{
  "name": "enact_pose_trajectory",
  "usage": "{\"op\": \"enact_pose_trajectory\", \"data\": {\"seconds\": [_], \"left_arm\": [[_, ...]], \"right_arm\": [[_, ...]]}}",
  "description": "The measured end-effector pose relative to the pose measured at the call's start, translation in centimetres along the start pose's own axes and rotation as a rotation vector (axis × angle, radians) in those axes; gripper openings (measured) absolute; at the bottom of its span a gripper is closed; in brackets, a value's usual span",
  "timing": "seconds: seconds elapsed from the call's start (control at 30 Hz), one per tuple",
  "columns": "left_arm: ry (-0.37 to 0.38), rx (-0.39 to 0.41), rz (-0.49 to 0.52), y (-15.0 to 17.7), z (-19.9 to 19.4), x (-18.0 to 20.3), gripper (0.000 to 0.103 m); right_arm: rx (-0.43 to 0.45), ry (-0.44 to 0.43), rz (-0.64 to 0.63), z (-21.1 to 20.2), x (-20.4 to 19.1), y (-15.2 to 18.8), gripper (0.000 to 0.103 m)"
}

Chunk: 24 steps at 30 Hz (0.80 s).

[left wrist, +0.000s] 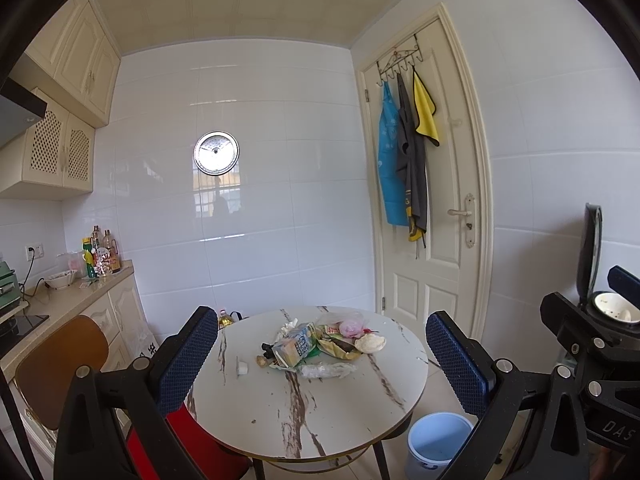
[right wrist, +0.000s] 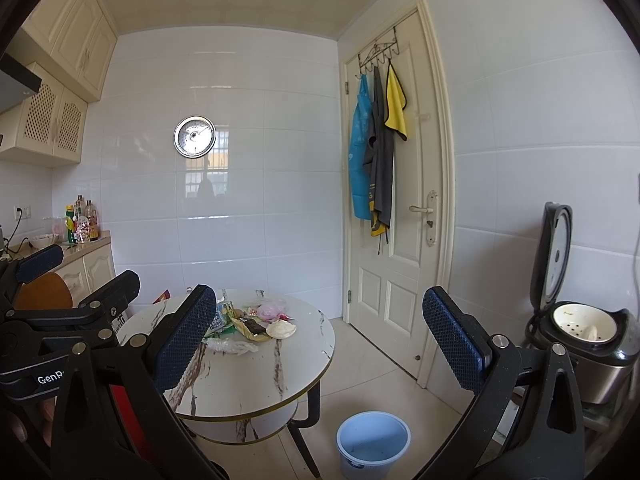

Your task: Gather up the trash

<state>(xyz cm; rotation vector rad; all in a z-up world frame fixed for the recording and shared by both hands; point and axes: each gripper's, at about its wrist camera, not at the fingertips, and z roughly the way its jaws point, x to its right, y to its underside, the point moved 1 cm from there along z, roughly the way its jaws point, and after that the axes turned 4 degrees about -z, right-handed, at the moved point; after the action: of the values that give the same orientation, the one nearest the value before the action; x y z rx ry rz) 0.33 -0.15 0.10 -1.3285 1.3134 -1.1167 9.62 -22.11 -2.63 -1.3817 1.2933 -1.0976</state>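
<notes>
A heap of trash (left wrist: 316, 344) lies on the round marble table (left wrist: 340, 412): a drink carton (left wrist: 294, 346), crumpled clear plastic (left wrist: 326, 370), a pink bag (left wrist: 352, 328), a yellow wrapper and a small white cup (left wrist: 242, 368). The same heap (right wrist: 252, 326) shows in the right wrist view. A light blue bin (left wrist: 438, 444) (right wrist: 374, 442) stands on the floor beside the table. My left gripper (left wrist: 322, 350) is open, held well back from the table. My right gripper (right wrist: 320, 330) is open too, with nothing between its fingers; the left gripper (right wrist: 60, 280) appears at its left.
A brown and red chair (left wrist: 60, 368) sits left of the table. A counter (left wrist: 68, 300) with bottles runs along the left wall. An open rice cooker (right wrist: 580, 320) stands at right. A closed door (right wrist: 400, 200) with hanging cloths is behind the table.
</notes>
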Motion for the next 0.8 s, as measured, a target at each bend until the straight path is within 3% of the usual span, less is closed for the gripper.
{"op": "enact_pose_trajectory", "data": {"seconds": [0.8], "left_arm": [[-0.002,-0.006,-0.004,-0.24,-0.02,-0.02,0.102]], "right_arm": [[-0.009,-0.003,0.001,0.25,-0.17,0.41,0.103]]}}
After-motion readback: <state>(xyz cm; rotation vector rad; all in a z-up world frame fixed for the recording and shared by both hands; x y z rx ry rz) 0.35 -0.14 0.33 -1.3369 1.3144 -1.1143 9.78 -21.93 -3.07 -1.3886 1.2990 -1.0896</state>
